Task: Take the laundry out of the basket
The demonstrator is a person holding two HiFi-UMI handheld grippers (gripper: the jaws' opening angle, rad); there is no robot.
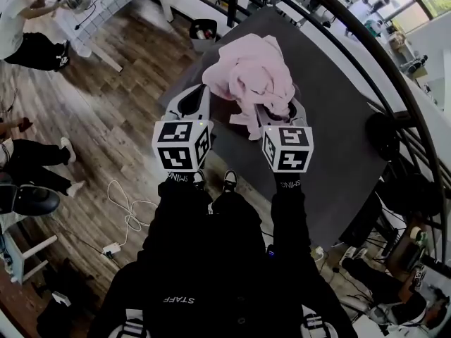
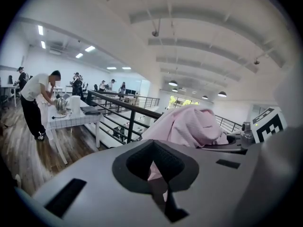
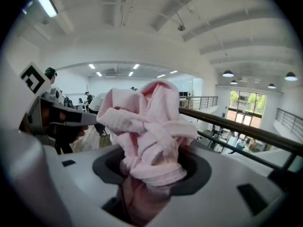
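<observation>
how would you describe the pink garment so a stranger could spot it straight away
Start at the dark grey table beside the black railing. Over its near end is a bunched pink garment, clamped in the right gripper. It is the only pink, soft thing among grey and black surroundings.

Pink garment [image 1: 248,72]: you are looking at soft, matt cloth with a fine waffle weave.
Left gripper [image 2: 158,176], right gripper [image 3: 149,188]: you are holding smooth, matt grey plastic shells.
Table [image 1: 338,118]: dark grey top, looking matt.
Floor [image 1: 106,104]: wood planks, giving off a faint sheen.
Railing [image 1: 394,69]: dark metal, gleaming slightly.
</observation>
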